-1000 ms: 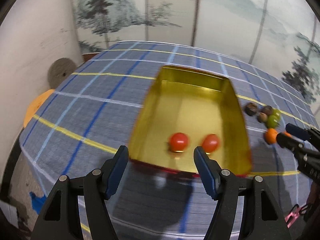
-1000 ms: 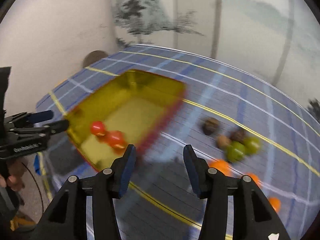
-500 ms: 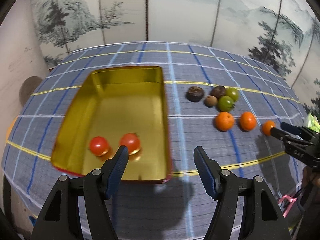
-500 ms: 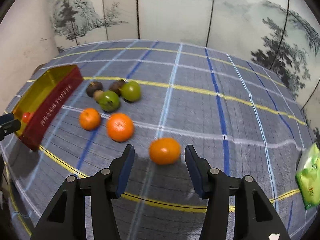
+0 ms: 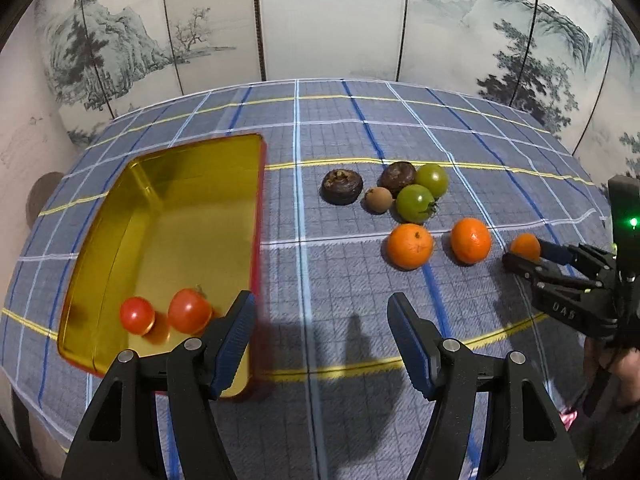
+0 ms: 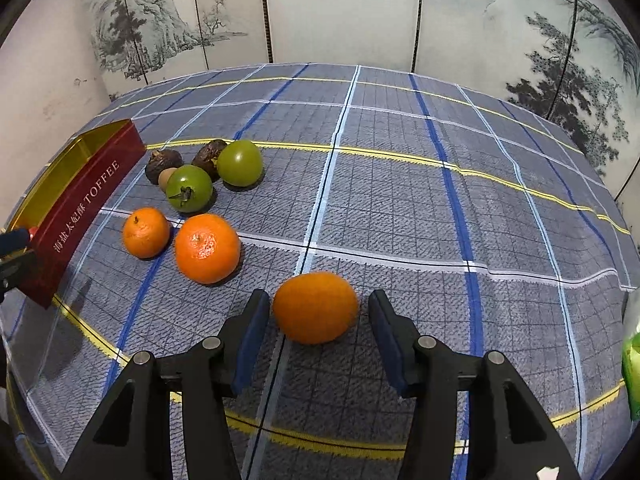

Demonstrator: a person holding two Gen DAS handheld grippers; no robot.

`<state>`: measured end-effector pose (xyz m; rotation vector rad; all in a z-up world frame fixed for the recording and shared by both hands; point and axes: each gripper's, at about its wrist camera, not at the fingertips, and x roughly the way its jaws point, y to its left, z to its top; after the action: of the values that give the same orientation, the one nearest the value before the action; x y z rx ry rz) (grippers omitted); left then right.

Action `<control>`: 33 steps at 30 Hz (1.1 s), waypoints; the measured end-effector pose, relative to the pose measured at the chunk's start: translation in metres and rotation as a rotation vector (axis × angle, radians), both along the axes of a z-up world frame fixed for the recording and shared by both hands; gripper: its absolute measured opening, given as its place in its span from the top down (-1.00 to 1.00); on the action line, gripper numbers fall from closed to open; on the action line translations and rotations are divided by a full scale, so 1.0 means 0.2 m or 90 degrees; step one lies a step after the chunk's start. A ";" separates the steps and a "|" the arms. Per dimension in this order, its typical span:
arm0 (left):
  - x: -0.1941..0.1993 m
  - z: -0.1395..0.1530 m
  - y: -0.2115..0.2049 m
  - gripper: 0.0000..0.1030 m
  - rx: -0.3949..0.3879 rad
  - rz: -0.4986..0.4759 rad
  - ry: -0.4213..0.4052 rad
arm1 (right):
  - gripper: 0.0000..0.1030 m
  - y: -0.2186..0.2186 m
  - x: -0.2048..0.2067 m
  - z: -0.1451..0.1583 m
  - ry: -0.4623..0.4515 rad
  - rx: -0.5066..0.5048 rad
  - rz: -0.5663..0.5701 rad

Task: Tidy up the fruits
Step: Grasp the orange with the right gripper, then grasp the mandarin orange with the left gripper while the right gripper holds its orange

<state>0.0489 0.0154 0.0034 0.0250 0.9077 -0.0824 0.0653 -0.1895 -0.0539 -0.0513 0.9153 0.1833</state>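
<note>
Orange mandarin sits btwn spread, untouching fingers of right gripper.

Bright overhead light, soft shadows, fisheye-bent edges, dark vignetted corners

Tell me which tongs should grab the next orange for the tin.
Right. The right tongs are open with the nearest orange already between their fingers. The left tongs hang open over bare cloth beside the toffee tin, with no fruit between them.
</note>
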 end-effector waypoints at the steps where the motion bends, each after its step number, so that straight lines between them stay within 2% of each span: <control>1: 0.01 0.00 -0.01 -0.33 -0.002 0.000 0.001 | 0.15 0.01 0.00 -0.01 0.001 -0.004 0.003; 5: 0.03 -0.01 -0.05 -0.33 0.002 -0.011 0.001 | 0.26 0.03 -0.02 -0.02 -0.012 -0.021 0.013; 11: 0.07 -0.02 -0.13 -0.33 0.011 -0.026 -0.002 | 0.28 0.03 0.03 -0.01 -0.026 -0.040 0.019; 22: 0.16 -0.08 -0.17 -0.33 -0.007 -0.024 0.021 | 0.28 -0.14 0.26 -0.01 -0.025 -0.024 -0.016; 28: 0.21 -0.13 -0.20 -0.32 -0.022 -0.026 0.043 | 0.28 -0.25 0.27 -0.02 -0.020 -0.006 -0.044; 33: 0.26 -0.16 -0.24 -0.31 -0.033 -0.037 0.056 | 0.28 -0.25 0.27 -0.02 -0.021 -0.015 -0.047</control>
<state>0.1003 -0.0323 -0.0283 -0.0002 0.9922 -0.1612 0.1192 -0.2386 -0.0578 -0.0428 0.8854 0.1024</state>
